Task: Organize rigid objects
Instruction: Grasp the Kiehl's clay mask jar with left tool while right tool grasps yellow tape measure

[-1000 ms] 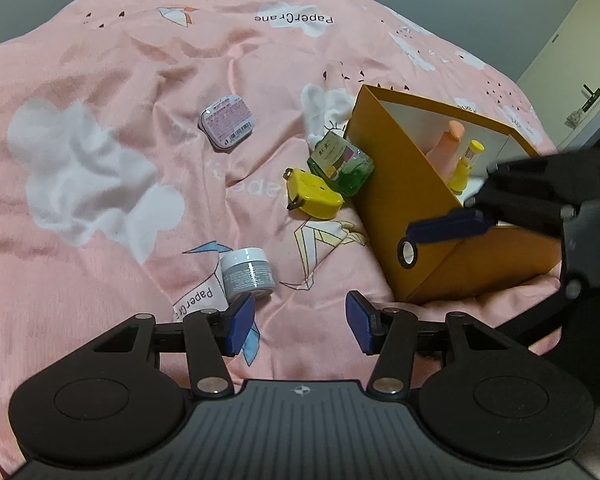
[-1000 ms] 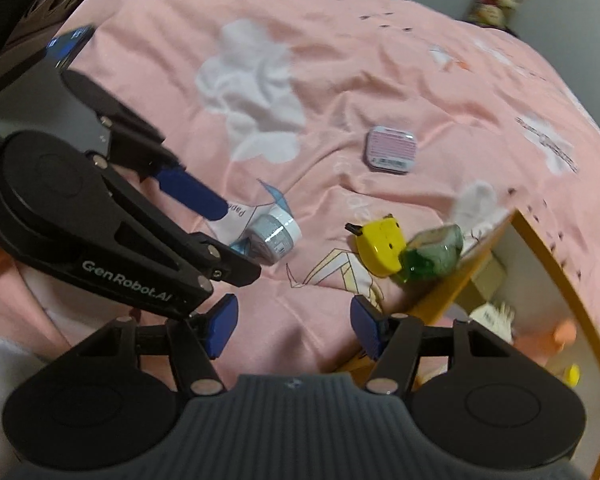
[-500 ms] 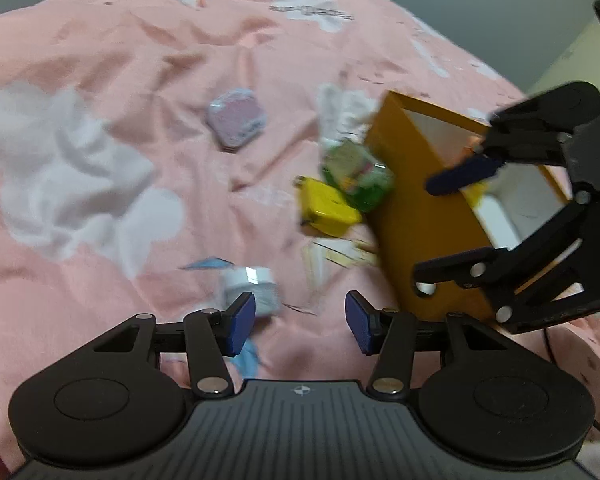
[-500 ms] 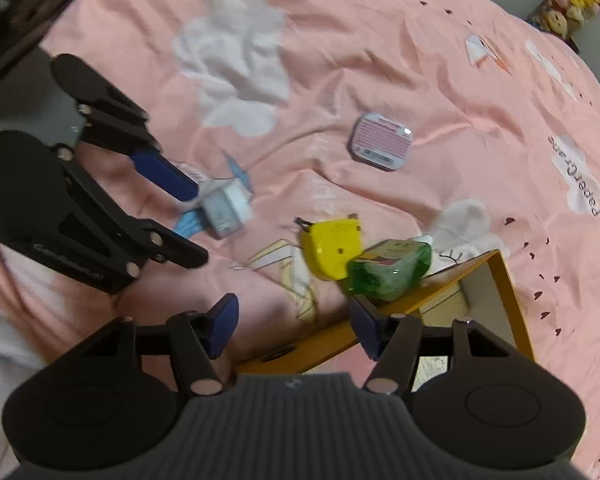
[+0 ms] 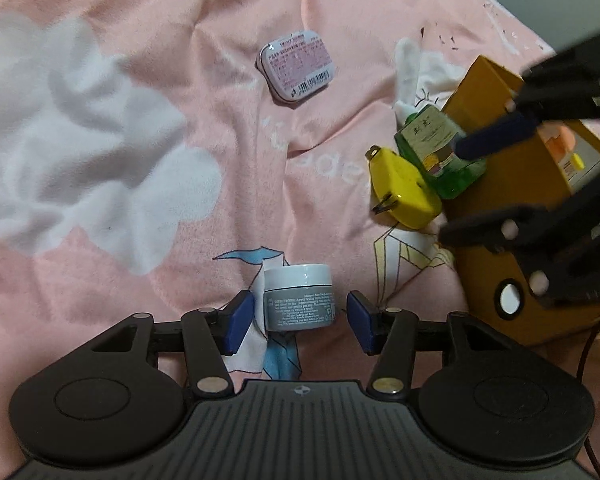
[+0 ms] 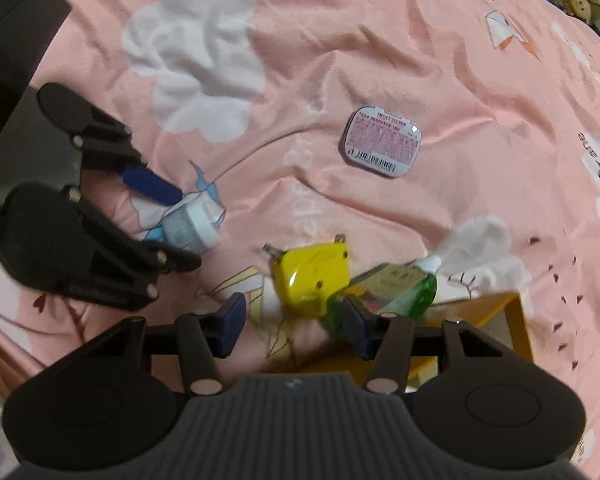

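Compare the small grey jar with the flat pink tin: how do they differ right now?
The small grey jar with a white lid is a round cylinder; the flat pink tin is a low rounded rectangle bearing a barcode. The jar sits between the open left tongs; the tin lies farther off, untouched. Both rest on the pink bedspread.

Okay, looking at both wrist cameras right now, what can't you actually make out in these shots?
- Orange box contents: in the left wrist view the right gripper crosses it; in the right wrist view the right gripper's own body hides most of it.
- Gray jar label: print too small to read.
- Green bottle: blurred, and partly behind a right gripper finger in the right wrist view.
- Pink tin text: too small.
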The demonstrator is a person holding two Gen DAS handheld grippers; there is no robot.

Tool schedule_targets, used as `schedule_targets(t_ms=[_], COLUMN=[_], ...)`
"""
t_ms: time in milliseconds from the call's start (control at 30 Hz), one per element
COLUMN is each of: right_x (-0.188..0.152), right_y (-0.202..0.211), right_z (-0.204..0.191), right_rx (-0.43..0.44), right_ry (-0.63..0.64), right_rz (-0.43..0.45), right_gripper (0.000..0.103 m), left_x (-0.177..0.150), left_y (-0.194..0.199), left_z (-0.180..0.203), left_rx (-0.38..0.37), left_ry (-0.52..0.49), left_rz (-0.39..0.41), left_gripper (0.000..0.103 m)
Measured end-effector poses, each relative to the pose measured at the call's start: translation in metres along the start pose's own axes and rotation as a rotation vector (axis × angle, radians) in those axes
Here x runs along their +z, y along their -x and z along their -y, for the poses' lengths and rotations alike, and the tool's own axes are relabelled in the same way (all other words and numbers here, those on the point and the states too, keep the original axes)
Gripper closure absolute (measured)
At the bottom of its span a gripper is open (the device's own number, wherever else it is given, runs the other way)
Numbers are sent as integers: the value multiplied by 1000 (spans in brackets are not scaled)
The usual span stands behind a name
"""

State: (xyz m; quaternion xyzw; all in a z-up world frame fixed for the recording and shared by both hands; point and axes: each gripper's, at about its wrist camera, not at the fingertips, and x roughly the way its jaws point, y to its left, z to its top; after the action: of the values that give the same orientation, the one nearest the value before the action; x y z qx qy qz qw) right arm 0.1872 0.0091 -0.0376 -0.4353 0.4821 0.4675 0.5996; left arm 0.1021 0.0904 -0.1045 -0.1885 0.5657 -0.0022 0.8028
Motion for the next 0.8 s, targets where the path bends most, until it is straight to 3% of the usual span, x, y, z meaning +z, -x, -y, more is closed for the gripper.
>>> schedule_targets(t_ms=[267,400,533,800], right_x=[24,32,33,20], right_y=[-35,-51,-65,-53], right_z=[19,23,21,4], right_rx=[29,74,65,40], right_ry=[26,15,16,15], right_rz=[-78,-116,-142,-101], right_gripper=[49,48,48,50], left_x=[-5,-6,-8,-13], left_y=[-9,-8,-5,3], left_z=[6,5,3,1], left_rx=[31,26,16,4], left_ry=[-40,-35,-32,-43], left_rz=[17,21,30,54], left_gripper=[51,52,54,55])
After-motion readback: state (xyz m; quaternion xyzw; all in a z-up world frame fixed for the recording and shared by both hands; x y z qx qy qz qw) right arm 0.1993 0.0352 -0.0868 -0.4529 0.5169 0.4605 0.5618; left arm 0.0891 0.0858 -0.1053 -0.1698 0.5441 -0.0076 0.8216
